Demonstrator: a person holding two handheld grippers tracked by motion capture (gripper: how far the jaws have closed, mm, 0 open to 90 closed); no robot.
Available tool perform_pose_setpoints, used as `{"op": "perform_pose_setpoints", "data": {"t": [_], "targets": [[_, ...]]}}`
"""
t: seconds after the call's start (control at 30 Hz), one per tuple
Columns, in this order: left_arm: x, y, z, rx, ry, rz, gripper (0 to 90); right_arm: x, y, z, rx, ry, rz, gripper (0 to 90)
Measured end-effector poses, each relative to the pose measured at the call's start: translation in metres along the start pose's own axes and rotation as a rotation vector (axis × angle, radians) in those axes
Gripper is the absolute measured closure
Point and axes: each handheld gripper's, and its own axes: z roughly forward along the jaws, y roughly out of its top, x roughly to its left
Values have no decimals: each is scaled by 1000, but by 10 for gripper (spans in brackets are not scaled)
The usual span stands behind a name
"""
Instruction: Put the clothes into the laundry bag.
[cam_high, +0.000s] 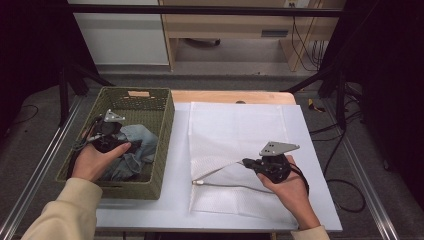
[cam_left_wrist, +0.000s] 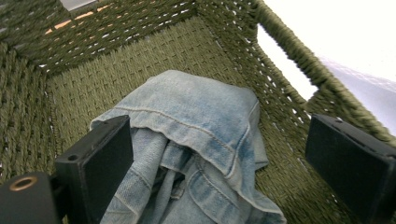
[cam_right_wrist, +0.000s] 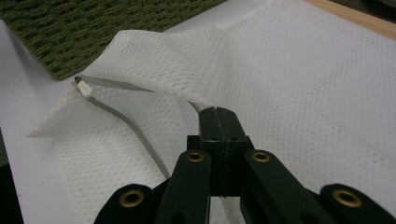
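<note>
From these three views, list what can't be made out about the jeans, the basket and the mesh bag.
- Jeans: lower part cut off by the left gripper view's bottom edge; partly behind the left gripper in the high view.
- Basket: near floor hidden under the denim.
- Mesh bag: gripped edge hidden inside the shut right gripper.

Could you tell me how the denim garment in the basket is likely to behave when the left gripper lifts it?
The denim garment lies crumpled in soft folds, so it will probably sag and unfold rather than hold its shape. Its thick seams suggest some weight for cloth. The left gripper stands open around it; a pinch on one fold may lift only part from the basket.
</note>
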Motion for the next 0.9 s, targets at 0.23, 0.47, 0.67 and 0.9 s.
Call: {"op": "perform_pose_setpoints", "data": {"t": [0.23, 0.47, 0.67, 0.9], "targets": [[8, -3, 19, 34, -12, -28, 67, 1, 1, 1, 1, 4, -4, 900], [12, -7, 34, 57, -18, -54, 61, 0, 0, 1, 3, 10, -5, 900], [15, -11, 43, 79, -19, -58, 61, 0, 1, 1, 3, 12, -6, 900], [21, -15, 53, 110, -39, -74, 35, 1, 1, 1, 4, 17, -8, 900]]}}
